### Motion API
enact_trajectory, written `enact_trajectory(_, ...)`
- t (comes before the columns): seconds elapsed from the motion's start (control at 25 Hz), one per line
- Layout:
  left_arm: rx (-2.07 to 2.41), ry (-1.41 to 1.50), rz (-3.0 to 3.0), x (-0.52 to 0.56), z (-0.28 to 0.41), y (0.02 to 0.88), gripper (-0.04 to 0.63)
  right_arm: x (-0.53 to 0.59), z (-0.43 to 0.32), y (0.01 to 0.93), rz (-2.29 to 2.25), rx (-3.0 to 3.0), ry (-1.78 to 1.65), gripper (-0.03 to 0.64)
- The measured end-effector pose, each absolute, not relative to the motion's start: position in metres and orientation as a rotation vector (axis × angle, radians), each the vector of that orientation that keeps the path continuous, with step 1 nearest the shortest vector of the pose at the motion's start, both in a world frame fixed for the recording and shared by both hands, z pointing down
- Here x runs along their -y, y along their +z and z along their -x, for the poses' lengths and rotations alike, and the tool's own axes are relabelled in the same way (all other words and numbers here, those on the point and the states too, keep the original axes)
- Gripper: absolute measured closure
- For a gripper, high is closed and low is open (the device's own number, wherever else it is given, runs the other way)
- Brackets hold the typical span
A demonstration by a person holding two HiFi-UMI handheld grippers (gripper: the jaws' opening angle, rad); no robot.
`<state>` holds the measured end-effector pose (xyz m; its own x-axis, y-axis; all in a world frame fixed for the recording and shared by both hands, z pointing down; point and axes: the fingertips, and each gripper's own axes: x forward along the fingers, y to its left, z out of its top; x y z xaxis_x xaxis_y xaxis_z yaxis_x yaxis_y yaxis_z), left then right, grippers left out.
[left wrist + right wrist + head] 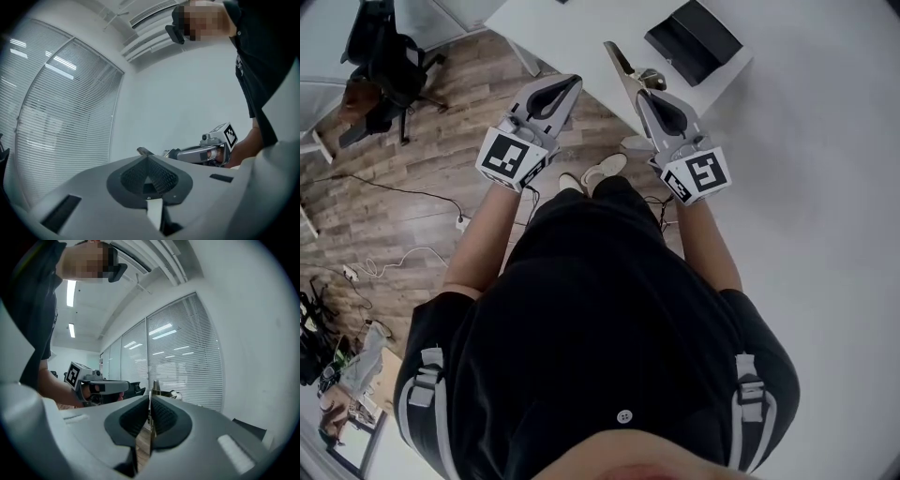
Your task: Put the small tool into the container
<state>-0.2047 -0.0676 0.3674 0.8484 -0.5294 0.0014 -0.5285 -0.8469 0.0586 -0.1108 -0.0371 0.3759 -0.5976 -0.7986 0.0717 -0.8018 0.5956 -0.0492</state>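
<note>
Person standing, both grippers held out over the wood floor (431,178) beside a white tabletop (581,23).

Right gripper (643,94): jaws pinched on the small tool (622,62), a thin flat metal piece. It stuck out past the jaw tips, slanting toward the tabletop edge. In the right gripper view the tool (153,389) stood edge-on between the pads.

Left gripper (573,84): jaws pressed together, nothing between them, level with the right gripper and apart from it.

Container (694,39), a dark open box, sat on the tabletop beyond the tool, not touching it.
</note>
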Motion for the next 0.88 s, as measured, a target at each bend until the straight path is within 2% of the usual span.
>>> enact_trajectory(0.52,0.607,0.013,-3.059,0.131,0.100,0.366,0.588,0.105,0.025,0.380,-1.528,2.711,0.134,0.595)
enact_trajectory(0.88,0.479,0.088,-3.083,0.163,0.027,0.394,0.588,0.127,-0.040,0.428,-1.598,2.567,0.330,0.595)
